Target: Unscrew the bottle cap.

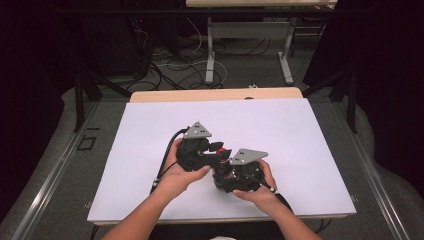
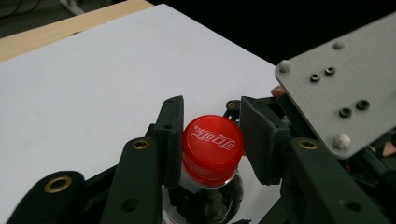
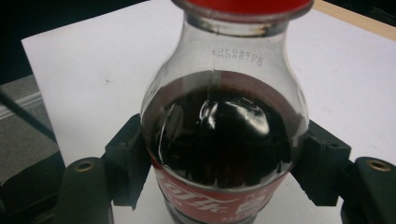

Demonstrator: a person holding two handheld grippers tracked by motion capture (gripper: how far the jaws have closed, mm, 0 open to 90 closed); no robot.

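Observation:
A small cola bottle (image 3: 224, 130) with dark drink and a red label stands between my two grippers near the middle of the white table top (image 1: 150, 130). In the right gripper view, my right gripper (image 3: 224, 140) is shut on the bottle's body, one black pad pressing each side. The bottle's red cap (image 2: 212, 149) sits between the pads of my left gripper (image 2: 212, 116), which is shut on it. From above, the left gripper (image 1: 212, 149) and right gripper (image 1: 222, 170) meet at the red cap (image 1: 222, 149), each held in a hand.
The right gripper's grey plate (image 2: 341, 84) sits close beside the left jaws. A wooden strip (image 1: 215, 94) borders the table's far edge. Beyond it are a second table's legs (image 1: 210, 55) and loose cables on the floor (image 1: 170, 67).

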